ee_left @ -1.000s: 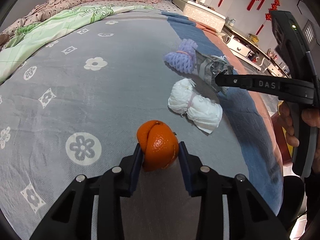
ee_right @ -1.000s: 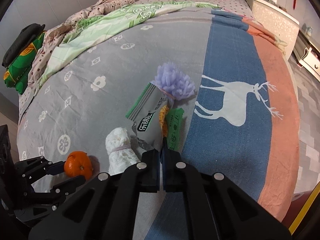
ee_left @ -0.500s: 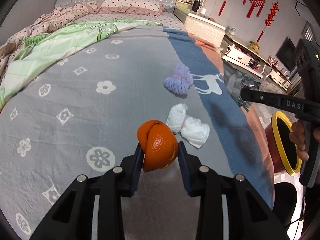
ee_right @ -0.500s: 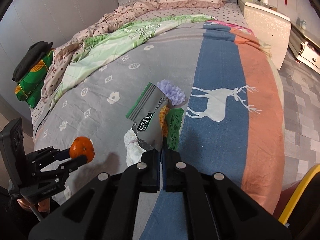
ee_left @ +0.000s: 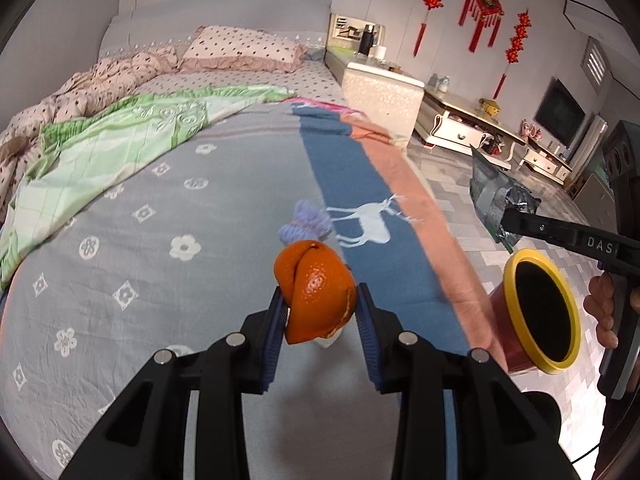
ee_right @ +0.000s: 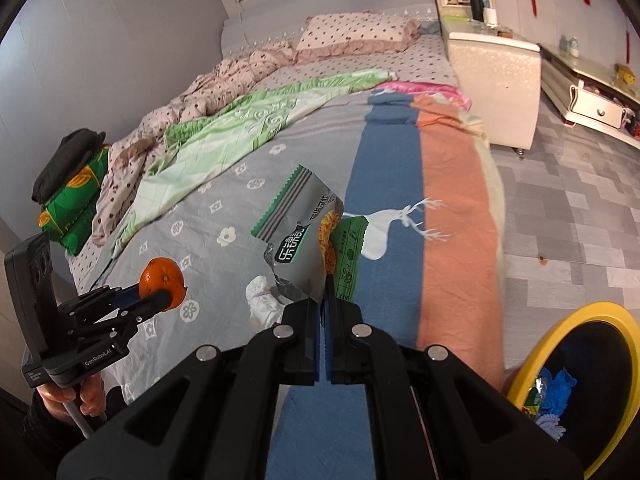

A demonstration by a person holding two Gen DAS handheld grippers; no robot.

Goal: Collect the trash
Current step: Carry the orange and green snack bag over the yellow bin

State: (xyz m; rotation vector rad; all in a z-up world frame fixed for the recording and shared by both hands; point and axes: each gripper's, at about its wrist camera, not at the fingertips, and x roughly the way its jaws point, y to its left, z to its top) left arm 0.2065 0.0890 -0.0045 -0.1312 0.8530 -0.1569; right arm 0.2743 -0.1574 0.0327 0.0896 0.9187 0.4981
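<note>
Holding trash above the bed (ee_left: 168,280)

Left hand-held gripper (ee_left: 320,316) clamps orange peel (ee_left: 316,298); right hand-held gripper (ee_right: 323,312) pinches wrapper (ee_right: 298,236), hiding white wad (ee_right: 262,294) partly.

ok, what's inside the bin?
In the right wrist view the bin holds a crumpled blue item, a green wrapper scrap and something lilac. The rim and frame edge hide the rest.
</note>
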